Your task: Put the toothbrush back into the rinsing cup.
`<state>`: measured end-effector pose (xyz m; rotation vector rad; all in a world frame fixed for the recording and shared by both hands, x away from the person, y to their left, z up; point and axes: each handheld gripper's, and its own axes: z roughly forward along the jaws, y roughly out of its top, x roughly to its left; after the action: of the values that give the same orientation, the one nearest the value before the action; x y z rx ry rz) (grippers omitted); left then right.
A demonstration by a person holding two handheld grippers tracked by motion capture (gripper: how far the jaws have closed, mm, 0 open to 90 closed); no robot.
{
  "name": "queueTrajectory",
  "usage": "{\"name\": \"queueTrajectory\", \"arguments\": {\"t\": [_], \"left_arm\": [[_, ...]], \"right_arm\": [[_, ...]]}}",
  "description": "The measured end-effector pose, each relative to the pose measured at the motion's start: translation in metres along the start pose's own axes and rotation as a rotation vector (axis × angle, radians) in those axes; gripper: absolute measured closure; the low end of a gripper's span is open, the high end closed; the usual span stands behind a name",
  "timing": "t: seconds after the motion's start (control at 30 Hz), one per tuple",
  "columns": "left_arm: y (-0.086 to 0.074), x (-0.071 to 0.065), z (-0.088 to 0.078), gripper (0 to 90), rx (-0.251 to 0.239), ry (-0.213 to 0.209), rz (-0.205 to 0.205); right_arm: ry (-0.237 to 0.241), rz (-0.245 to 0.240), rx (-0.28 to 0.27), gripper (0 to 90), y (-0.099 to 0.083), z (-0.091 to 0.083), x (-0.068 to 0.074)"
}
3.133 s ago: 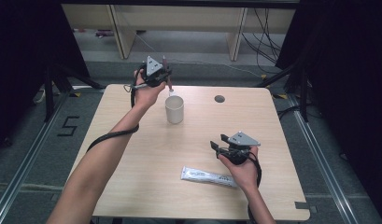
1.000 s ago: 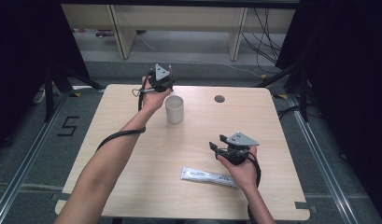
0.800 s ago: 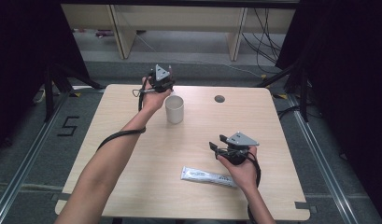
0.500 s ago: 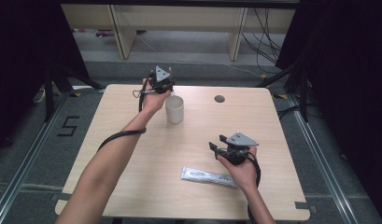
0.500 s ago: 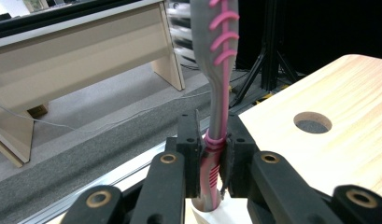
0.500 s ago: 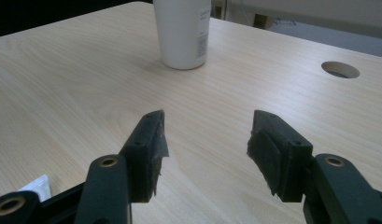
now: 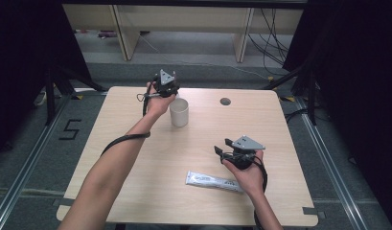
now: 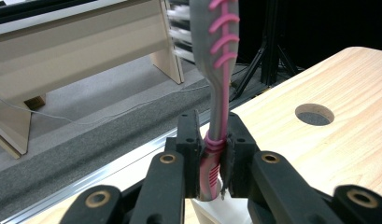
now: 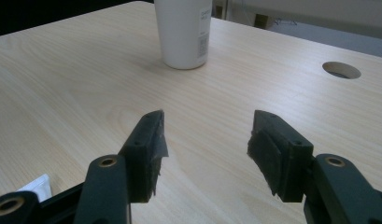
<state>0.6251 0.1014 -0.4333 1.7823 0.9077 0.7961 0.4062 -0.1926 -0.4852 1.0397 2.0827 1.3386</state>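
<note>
My left gripper (image 7: 167, 89) hangs over the table's far side, just behind and left of a white cup (image 7: 179, 112). It is shut on the handle of a grey and pink toothbrush (image 8: 216, 70), which stands upright between the pads (image 8: 191, 140). A white bit shows just under the jaws; I cannot tell whether it is the cup's rim. My right gripper (image 7: 223, 146) rests low over the near right of the table, open and empty (image 9: 205, 135), facing the cup (image 9: 184, 32). A white toothpaste tube (image 7: 213, 180) lies flat just in front of the right hand.
A round cable hole (image 7: 225, 101) sits in the wooden tabletop (image 7: 136, 158) right of the cup. Pale benches (image 7: 184, 19), cables and dark stands lie on the floor beyond the far edge. A corner of the tube (image 9: 37, 186) shows by my right jaw.
Since the earliest frame my left gripper has shifted slightly right and lower, closer to the cup, still gripping the toothbrush. Over the last second nothing visibly moved. The right hand has kept still.
</note>
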Motion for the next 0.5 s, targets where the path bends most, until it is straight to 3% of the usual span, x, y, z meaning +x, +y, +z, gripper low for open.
{"name": "queueTrajectory", "arguments": {"t": [0.07, 0.2, 0.5], "left_arm": [[-0.0003, 0.0001, 0.0003, 79.1, 0.002, -0.001, 0.0], [-0.0017, 0.0005, 0.0011, 78.8, 0.008, -0.003, -0.009], [-0.0038, 0.0011, 0.0014, 73.2, 0.014, 0.002, -0.028]], "right_arm": [[-0.016, -0.01, 0.003, 45.2, 0.0003, -0.0012, -0.0004], [0.0, 0.004, 0.001, 45.2, 0.0, -0.0001, 0.0003], [-0.004, -0.017, 0.005, 45.1, 0.0005, -0.0007, -0.0004]]}}
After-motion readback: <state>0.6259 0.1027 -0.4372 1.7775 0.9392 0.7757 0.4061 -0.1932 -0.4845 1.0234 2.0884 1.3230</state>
